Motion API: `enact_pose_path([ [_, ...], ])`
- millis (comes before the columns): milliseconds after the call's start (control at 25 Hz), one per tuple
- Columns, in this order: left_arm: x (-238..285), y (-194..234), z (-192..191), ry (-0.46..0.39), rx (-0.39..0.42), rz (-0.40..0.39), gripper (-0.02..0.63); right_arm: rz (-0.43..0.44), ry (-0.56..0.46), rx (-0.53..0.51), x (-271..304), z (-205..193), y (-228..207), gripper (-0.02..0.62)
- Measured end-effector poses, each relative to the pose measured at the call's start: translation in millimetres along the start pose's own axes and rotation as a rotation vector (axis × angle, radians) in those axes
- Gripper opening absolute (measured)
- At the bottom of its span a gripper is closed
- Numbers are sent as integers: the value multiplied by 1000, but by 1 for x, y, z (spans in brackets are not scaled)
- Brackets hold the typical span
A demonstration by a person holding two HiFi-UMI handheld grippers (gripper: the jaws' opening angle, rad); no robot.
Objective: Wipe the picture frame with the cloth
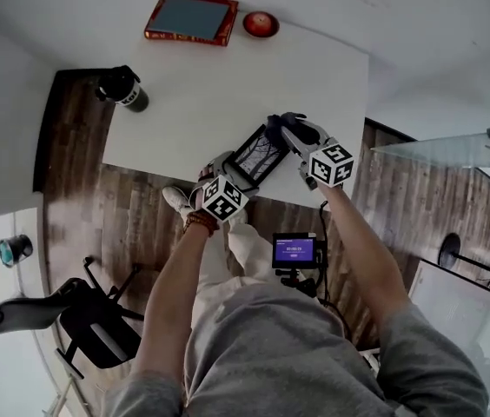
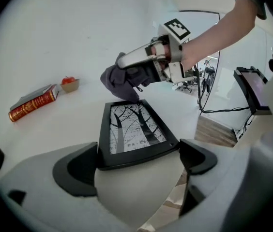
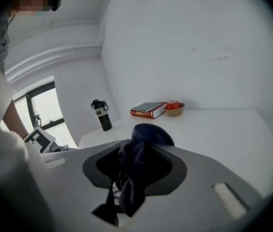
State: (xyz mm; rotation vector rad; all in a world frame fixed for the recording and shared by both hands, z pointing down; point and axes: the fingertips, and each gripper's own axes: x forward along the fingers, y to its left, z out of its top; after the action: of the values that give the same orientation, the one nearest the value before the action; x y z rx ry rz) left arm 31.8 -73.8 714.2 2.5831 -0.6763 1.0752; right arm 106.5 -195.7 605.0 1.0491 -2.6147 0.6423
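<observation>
Where the bench (image 1: pixel 228 76) meets its near edge, the picture frame (image 1: pixel 258 155) sits with its glass facing up, showing a print of dark tree trunks and branches. The left tongs (image 2: pixel 136 162) are closed on the picture frame (image 2: pixel 134 132). One jaw bears on each lower corner, so the black bottom rail spans the gap between them. Whether the frame's underside rests on the bench or is held just clear of it cannot be determined.

The right tongs (image 3: pixel 134 166) are clamped on the cloth (image 3: pixel 136 173), a dark bundle bunched between the jaws and spilling above and below them. From the left gripper view, the cloth (image 2: pixel 122 81) hangs from the right tongs (image 2: pixel 144 62) and touches the far top rail of the frame. In the head view the left tongs (image 1: pixel 232 176) and right tongs (image 1: pixel 297 142) sit at opposite ends of the frame.

Along the far side of the bench lie a red book (image 1: pixel 190 19) and, just beside it, a bowl (image 1: pixel 261 23) of red fruit. A dark bottle (image 1: pixel 123 88) stands upright near the bench's left edge, well apart from the frame. A small lit screen (image 1: pixel 294 251) stands over the wooden floor (image 1: pixel 123 215).
</observation>
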Motion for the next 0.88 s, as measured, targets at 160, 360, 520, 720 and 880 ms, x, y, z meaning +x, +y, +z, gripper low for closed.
enact_pose_path([
  [160,1,2,0,2,-2,1,525,-45,64,-27,27,-12,-6,124],
  [360,1,0,0,3,-3,-3,525,-84,199,-38,50,-45,-2,129],
  [520,0,1,0,4,-1,-2,525,-77,234,-133,54,-50,8,127],
  [720,0,0,0,5,-1,-4,525,-61,272,-226,55,-56,21,124],
  [880,0,0,0,5,-3,-4,525,-34,309,-241,57,-62,33,121],
])
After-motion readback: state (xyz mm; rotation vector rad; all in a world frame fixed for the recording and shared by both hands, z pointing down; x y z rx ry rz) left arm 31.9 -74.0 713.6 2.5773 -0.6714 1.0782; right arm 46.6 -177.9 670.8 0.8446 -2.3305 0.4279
